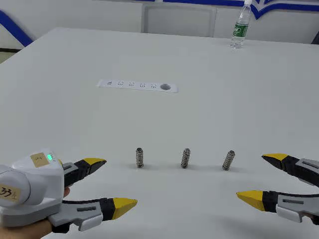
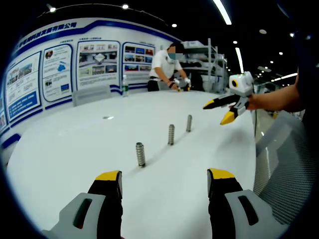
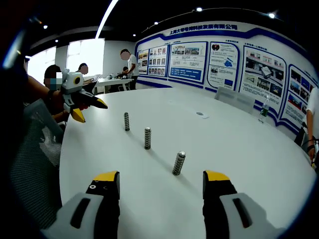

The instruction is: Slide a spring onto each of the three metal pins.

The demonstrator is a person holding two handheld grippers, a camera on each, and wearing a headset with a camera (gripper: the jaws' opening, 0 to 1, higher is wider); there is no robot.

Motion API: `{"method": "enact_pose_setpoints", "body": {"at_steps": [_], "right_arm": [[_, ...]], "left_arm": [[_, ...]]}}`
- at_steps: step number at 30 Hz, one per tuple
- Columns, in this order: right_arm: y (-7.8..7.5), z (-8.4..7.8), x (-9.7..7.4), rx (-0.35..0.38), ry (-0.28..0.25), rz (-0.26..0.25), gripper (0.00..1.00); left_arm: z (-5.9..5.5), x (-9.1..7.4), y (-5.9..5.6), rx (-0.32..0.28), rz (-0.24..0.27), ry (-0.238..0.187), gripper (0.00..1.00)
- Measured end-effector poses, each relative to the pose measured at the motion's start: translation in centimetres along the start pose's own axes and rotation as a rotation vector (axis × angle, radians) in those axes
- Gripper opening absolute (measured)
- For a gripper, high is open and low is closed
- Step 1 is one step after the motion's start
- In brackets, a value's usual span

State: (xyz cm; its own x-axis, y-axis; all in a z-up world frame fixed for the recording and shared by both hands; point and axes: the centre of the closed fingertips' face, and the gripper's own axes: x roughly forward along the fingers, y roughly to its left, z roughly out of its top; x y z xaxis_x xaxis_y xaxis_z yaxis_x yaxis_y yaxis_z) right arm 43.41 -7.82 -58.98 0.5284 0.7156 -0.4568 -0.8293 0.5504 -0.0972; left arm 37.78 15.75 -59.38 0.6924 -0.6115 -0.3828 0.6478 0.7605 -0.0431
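Three upright metal pins stand in a row on the white table (image 1: 199, 69), each with a spring around it: the left spring (image 1: 139, 157), the middle spring (image 1: 185, 158), and the right spring (image 1: 228, 160), which leans a little. My left gripper (image 1: 115, 183) is open at the lower left, short of the left pin, with nothing between its yellow tips. My right gripper (image 1: 260, 176) is open at the lower right, beside the right pin, also empty. In the left gripper view the springs (image 2: 140, 154) run away from my jaws; the right gripper view has the nearest spring (image 3: 178, 163) straight ahead.
A white power strip (image 1: 137, 85) is set into the table beyond the pins. A water bottle (image 1: 241, 26) stands at the far right edge. A grey chair back (image 1: 178, 20) is behind the table. People stand at benches (image 2: 167, 64) in the background.
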Motion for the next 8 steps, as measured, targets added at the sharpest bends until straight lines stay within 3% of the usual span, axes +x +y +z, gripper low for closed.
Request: {"method": "enact_pose_setpoints", "body": {"at_steps": [8], "right_arm": [[-0.01,-0.35,0.07,0.011,0.003,-0.003,0.68]], "left_arm": [[-0.23,0.04,-0.05,-0.007,0.003,0.004,0.70]]}}
